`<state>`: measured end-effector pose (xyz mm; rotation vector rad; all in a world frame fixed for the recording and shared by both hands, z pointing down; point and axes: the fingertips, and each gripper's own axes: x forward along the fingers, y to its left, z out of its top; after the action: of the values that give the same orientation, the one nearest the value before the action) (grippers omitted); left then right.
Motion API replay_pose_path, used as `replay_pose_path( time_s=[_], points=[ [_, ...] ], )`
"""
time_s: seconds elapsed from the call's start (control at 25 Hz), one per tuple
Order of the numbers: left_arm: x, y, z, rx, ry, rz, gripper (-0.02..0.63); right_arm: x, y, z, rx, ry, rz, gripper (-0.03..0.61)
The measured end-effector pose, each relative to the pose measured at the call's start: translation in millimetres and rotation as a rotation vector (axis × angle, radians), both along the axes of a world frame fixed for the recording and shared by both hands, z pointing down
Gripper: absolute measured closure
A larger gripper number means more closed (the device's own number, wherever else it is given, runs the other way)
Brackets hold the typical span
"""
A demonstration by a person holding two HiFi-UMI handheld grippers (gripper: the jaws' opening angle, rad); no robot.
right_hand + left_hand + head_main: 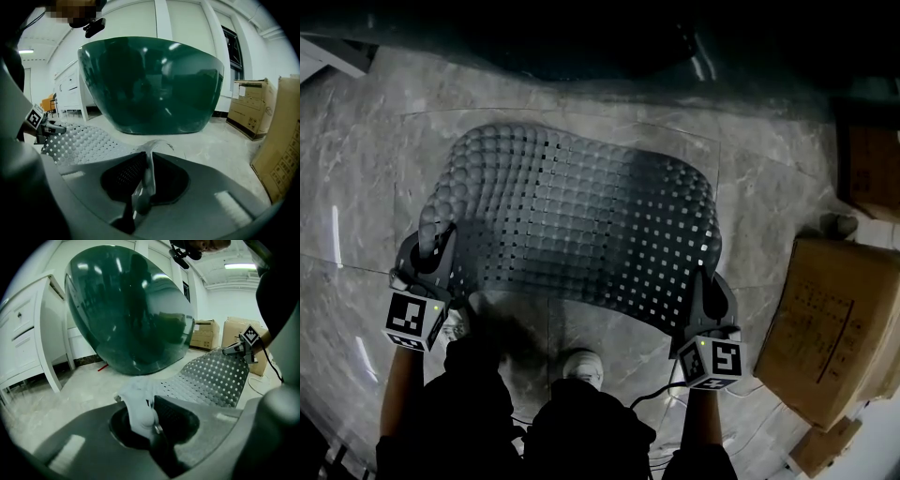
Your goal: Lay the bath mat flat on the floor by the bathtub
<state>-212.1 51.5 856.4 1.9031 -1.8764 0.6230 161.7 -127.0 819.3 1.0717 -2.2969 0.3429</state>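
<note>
Grey marble floor [356,187] fills the head view, with the dark green tub [581,37] along the upper edge and brown boxes [834,319] stacked at the right. Your forearms enter from the lower edge, one on each side of your shoe [579,366], and both tongs point away from you and slope downward.

Your left gripper [441,246] sits at the mid left, its marker cube [414,319] facing up. Its jaws are closed on the mat's [572,225] near-left corner, and the left gripper view shows pale mat bunched between them [150,413]. Your right gripper [703,281] sits at the lower right, its cube [711,361] also facing up. Its jaws are nearly together, pinching the thin near-right edge of the mat [143,183].

You hold the dotted grey mat spread between the two tongs in the centre of the frame. It bows across the floor in front of the tub. Whether its far edge touches the floor cannot be told.

Print on the nearest box is too blurred to read. The cubes carry only black-and-white square patterns.
</note>
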Motion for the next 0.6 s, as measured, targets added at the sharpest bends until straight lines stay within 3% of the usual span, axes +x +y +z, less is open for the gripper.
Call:
replay_pose_path(
  time_s=[0.44,0.6],
  points=[
    [-25,4,39,-0.071,0.062,-0.059,0.580,34,-11,54,-0.071,0.071,0.048,0.525],
    [-30,5,46,-0.106,0.051,-0.051,0.580,44,-14,69,-0.101,0.088,0.066,0.525]
  ],
)
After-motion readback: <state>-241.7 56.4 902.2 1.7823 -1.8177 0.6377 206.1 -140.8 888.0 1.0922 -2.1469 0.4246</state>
